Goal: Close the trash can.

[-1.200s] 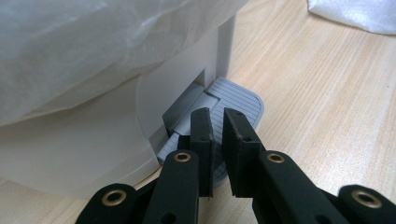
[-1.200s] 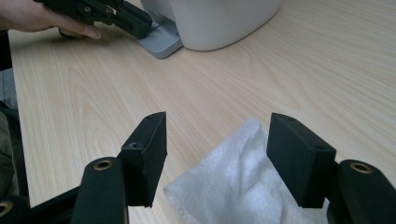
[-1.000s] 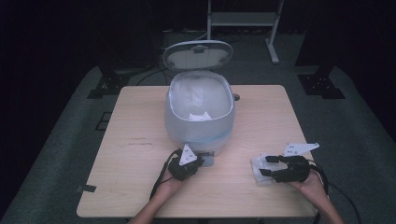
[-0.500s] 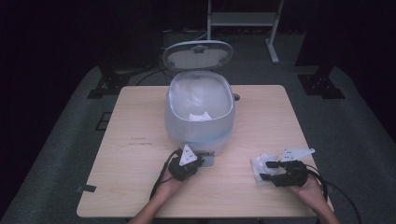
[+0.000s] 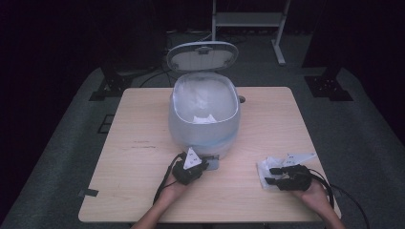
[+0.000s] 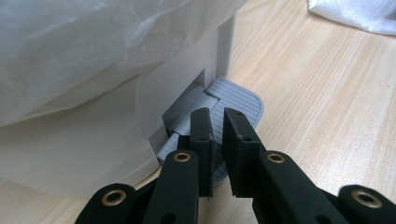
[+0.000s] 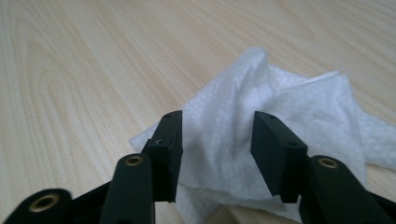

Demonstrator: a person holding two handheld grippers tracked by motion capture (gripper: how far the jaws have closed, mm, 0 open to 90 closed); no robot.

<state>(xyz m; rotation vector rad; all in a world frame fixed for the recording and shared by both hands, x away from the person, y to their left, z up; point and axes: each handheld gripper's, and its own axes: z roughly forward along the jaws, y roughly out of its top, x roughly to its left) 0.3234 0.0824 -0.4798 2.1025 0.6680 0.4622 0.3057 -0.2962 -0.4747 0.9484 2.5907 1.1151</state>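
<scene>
A white pedal bin (image 5: 203, 119) lined with a clear bag stands mid-table, its lid (image 5: 203, 56) raised. My left gripper (image 5: 203, 164) is at the bin's foot. In the left gripper view its jaws (image 6: 217, 114) are shut and rest on the grey ribbed pedal (image 6: 238, 100). At the front right a crumpled white wipe (image 5: 267, 164) lies on the table. My right gripper (image 5: 270, 175) is down over it. In the right gripper view the jaws (image 7: 217, 121) have just been closing, and a raised fold of the wipe (image 7: 299, 93) stands between them.
The wooden table (image 5: 143, 119) has bare room to the left and behind the right hand. A small dark knob (image 5: 242, 99) sits by the bin's right side. Cables trail from both grippers toward the front edge. Dark floor and stand legs surround the table.
The right gripper's jaws have narrowed around the wipe and the hand has settled slightly lower on it. The left gripper and the bin lid are unchanged.
</scene>
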